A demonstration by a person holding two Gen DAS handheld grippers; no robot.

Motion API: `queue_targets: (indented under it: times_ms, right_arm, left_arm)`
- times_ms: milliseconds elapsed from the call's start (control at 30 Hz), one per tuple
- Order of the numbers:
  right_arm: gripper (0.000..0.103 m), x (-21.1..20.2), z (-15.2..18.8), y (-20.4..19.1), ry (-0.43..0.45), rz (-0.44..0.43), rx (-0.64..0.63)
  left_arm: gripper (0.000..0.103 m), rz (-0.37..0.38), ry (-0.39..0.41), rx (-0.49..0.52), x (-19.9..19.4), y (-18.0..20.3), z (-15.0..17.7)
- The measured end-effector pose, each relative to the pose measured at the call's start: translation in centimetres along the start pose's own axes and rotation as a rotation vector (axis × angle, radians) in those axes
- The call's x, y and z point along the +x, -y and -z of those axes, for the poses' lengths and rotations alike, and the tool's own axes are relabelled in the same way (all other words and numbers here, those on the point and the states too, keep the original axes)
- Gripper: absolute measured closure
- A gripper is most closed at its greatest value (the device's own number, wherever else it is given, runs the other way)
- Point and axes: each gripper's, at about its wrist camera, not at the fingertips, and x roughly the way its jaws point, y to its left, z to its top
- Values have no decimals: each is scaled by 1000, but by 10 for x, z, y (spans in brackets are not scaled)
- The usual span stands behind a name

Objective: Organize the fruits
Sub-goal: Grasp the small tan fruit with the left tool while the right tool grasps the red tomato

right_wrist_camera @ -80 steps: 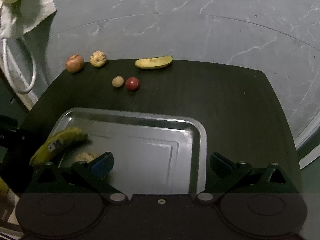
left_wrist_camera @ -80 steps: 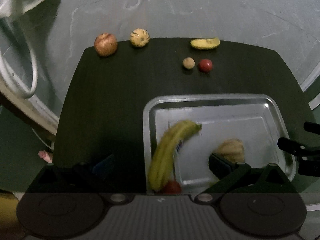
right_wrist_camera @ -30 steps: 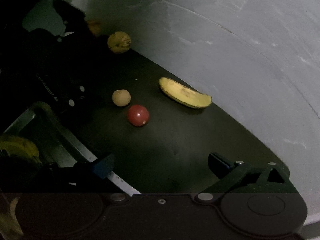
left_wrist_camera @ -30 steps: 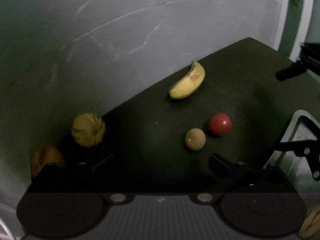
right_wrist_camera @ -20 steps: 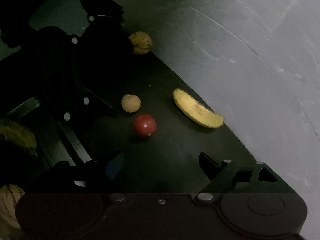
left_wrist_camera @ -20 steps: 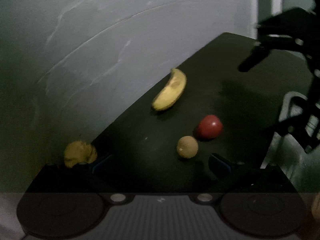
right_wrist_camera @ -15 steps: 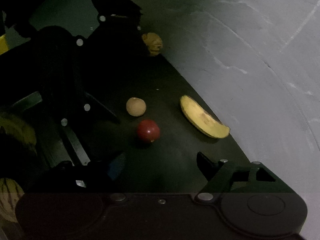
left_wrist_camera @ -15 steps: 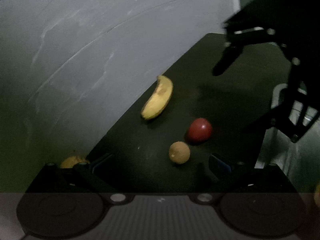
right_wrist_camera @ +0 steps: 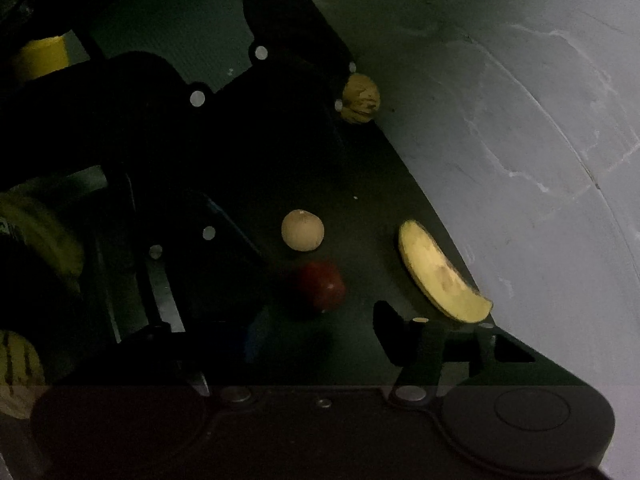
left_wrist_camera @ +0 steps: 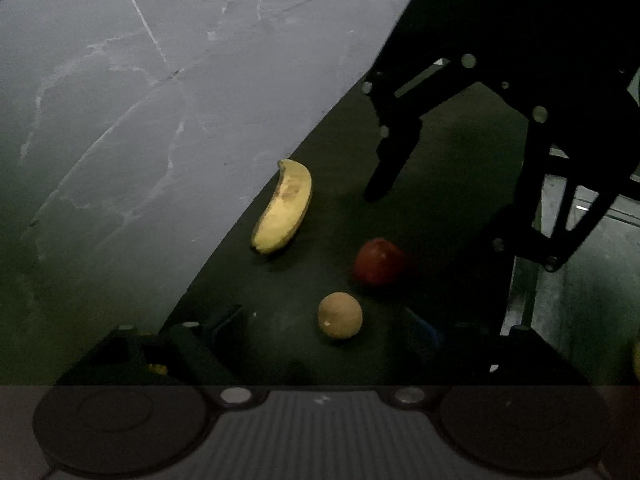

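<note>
On the dark table a small tan round fruit [left_wrist_camera: 340,315] lies just ahead of my open, empty left gripper [left_wrist_camera: 324,326], between its fingers. A red fruit [left_wrist_camera: 379,261] sits just beyond it, and a yellow banana [left_wrist_camera: 285,208] lies near the table edge. In the right wrist view the red fruit [right_wrist_camera: 320,286] lies just ahead of my open, empty right gripper [right_wrist_camera: 316,334], with the tan fruit [right_wrist_camera: 302,229] behind it and the banana [right_wrist_camera: 440,274] to the right. The right gripper's dark frame [left_wrist_camera: 500,92] looms over the fruits in the left view.
A striped yellow fruit [right_wrist_camera: 361,98] sits at the table's far edge. The metal tray's rim [left_wrist_camera: 532,304] shows at right in the left view; a banana [right_wrist_camera: 40,236] and a striped fruit [right_wrist_camera: 18,372] lie at far left. Grey marbled floor surrounds the table.
Both grippers have moved from over the tray to the far fruits and closed in. The tan fruit now lies between my left fingers, the red fruit near my right ones.
</note>
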Motion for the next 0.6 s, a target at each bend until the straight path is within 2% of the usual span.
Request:
queue_targets:
  times_ms: [233, 600]
  right_arm:
    - [57, 7, -3, 3, 2, -25, -42]
    - [67, 12, -5, 3, -2, -47, -61]
  left_arm:
    - [34, 43, -17, -6, 9, -6, 1]
    - [53, 97, -23, -49, 13, -8, 0]
